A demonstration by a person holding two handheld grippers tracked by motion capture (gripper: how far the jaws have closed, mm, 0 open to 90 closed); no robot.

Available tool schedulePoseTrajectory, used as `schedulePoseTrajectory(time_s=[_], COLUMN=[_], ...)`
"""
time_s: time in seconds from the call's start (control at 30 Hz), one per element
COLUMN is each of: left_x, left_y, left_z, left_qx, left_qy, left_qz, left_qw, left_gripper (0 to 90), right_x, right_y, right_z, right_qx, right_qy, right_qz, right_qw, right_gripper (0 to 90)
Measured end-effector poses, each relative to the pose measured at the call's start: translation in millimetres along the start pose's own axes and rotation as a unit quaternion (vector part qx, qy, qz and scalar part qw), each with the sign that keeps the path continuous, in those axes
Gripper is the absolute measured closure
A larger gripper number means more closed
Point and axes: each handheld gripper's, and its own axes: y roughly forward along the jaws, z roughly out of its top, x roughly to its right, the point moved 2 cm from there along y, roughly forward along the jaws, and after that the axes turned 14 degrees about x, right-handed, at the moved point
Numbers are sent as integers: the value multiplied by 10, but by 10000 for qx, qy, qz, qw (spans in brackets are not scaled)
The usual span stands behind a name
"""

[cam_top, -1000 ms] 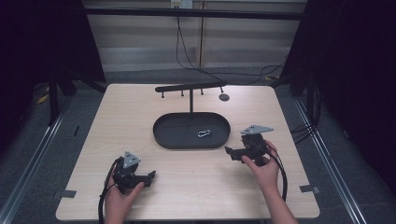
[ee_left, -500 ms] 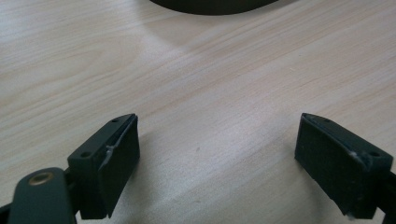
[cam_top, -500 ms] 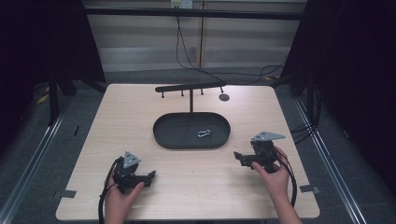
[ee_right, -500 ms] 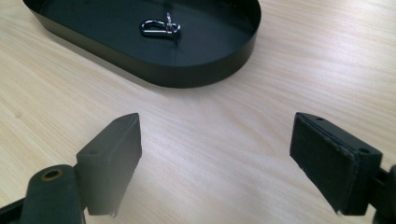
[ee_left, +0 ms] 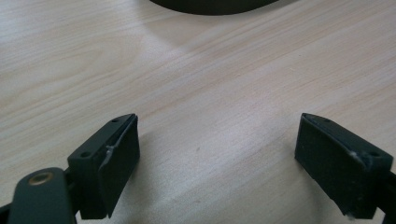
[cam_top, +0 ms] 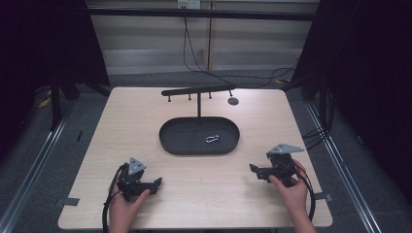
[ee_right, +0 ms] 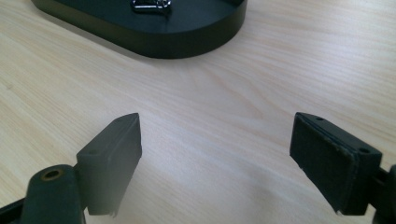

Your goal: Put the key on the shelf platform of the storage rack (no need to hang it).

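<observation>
Right tongs (cam_top: 258, 171) have drawn back from the tray (cam_top: 170, 141), resting near the bench (cam_top: 204, 189) edge; both tongs gape empty, left tongs (cam_top: 154, 183) likewise parked

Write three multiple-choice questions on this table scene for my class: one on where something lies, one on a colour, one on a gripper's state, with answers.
1. Where does the metal clip lie?
A. inside the tray
B. on the bare table
C. hanging from the stand

2. What colour is the tray?
A. white
B. black
C. red

3. How do the left gripper's jaws stand?
A. shut on the clip
B. shut empty
C. open, nothing between

Answers: 1 A, the clip rests on the tray's floor; 2 B, it is dark against the pale wood; 3 C, wood shows across the wide gap.
</observation>
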Motion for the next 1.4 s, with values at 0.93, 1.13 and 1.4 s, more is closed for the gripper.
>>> schedulePoseTrajectory(time_s=[0.93, 1.13, 1.4], left_x=[0, 0, 0], left_y=[1, 2, 1], left_z=[1, 0, 0], left_qx=[2, 4, 3], left_qy=[-1, -3, -1], left_qz=[2, 3, 3], left_qw=[10000, 10000, 10000], left_gripper=[138, 138, 138], right_x=[219, 222, 230], right_y=[-226, -234, -234], right_z=[-479, -489, -499], right_qx=[-214, -207, -176], right_qy=[-4, -59, -49], right_qz=[-283, -285, -257], right_qw=[9994, 9994, 9995], right_gripper=[166, 160, 152])
